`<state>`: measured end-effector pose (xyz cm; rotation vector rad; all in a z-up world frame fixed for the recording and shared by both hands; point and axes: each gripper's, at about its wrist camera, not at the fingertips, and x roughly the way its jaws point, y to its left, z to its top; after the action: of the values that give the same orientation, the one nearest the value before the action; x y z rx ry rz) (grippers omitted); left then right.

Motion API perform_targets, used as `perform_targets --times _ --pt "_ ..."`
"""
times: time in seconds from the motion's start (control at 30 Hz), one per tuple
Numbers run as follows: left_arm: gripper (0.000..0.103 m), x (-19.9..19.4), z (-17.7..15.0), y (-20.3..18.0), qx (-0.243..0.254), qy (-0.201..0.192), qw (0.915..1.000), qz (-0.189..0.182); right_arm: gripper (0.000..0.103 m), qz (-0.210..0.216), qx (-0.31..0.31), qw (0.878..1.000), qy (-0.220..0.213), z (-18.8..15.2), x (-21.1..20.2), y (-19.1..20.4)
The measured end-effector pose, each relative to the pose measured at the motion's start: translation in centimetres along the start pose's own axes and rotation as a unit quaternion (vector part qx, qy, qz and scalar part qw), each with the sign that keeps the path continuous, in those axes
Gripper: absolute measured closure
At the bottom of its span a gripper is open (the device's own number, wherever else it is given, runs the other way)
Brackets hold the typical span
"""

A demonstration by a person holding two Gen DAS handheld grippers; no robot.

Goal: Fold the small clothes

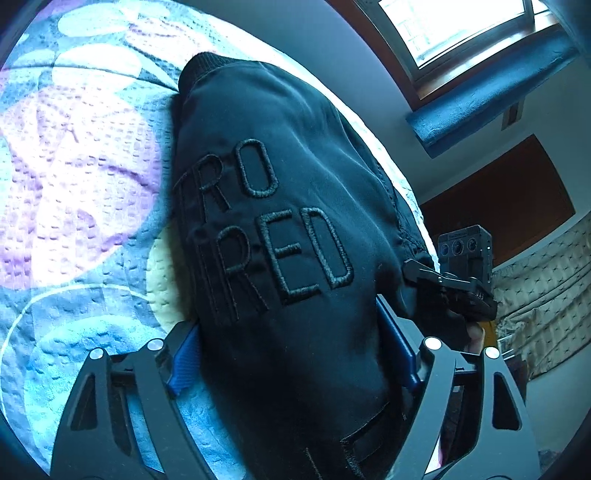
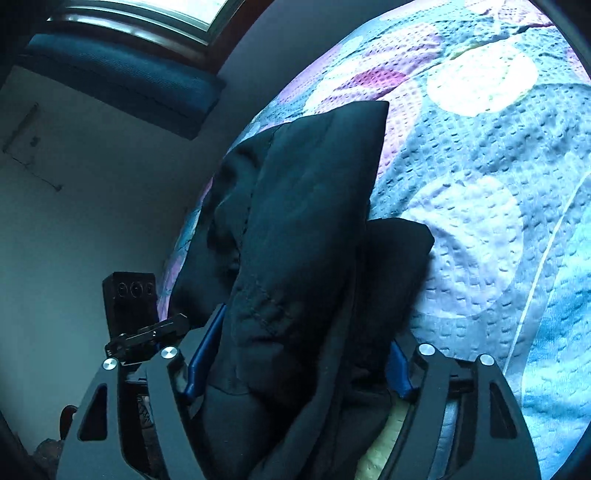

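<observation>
Home bedroom: quilted bedspread (image 1: 74, 166), curtained window (image 1: 461, 33).

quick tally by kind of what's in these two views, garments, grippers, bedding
Dark garment with stitched letters: 1
Grippers: 2, the left gripper and the right gripper, each with garment fabric between its blue pads
Patterned quilted bedspread: 1
Total: 4
</observation>
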<state>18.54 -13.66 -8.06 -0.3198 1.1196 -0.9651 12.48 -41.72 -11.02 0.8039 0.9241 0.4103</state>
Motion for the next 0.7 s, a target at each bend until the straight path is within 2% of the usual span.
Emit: perform_targets --times 0.07,0.17,0.33,0.47,0.7 --pt "0.029 -0.3 0.0 -0.5 0.006 -0.004 0.9999 0.007 0.046 0.011 0.016 1.000 -0.009 0.0 0.2 0.3" --pt "0.036 -0.8 0.0 -1.0 0.018 -0.009 0.9996 0.019 0.049 0.004 0.013 1.000 -0.028 -0.2 0.4 1.2" --pt "0.041 -2.1 0.2 -1.3 0.025 -0.018 0.9992 0.026 0.054 0.021 0.003 0.998 -0.057 -0.4 0.3 3.3" --pt "0.043 -3.4 0.4 -1.2 0.033 -0.026 0.9983 0.041 0.054 0.025 -0.004 0.998 -0.053 -0.1 1.5 4.8" --pt "0.043 -6.5 0.2 1.5 0.016 -0.037 0.9975 0.059 0.054 0.042 -0.010 0.999 -0.032 0.6 5.9 7.0"
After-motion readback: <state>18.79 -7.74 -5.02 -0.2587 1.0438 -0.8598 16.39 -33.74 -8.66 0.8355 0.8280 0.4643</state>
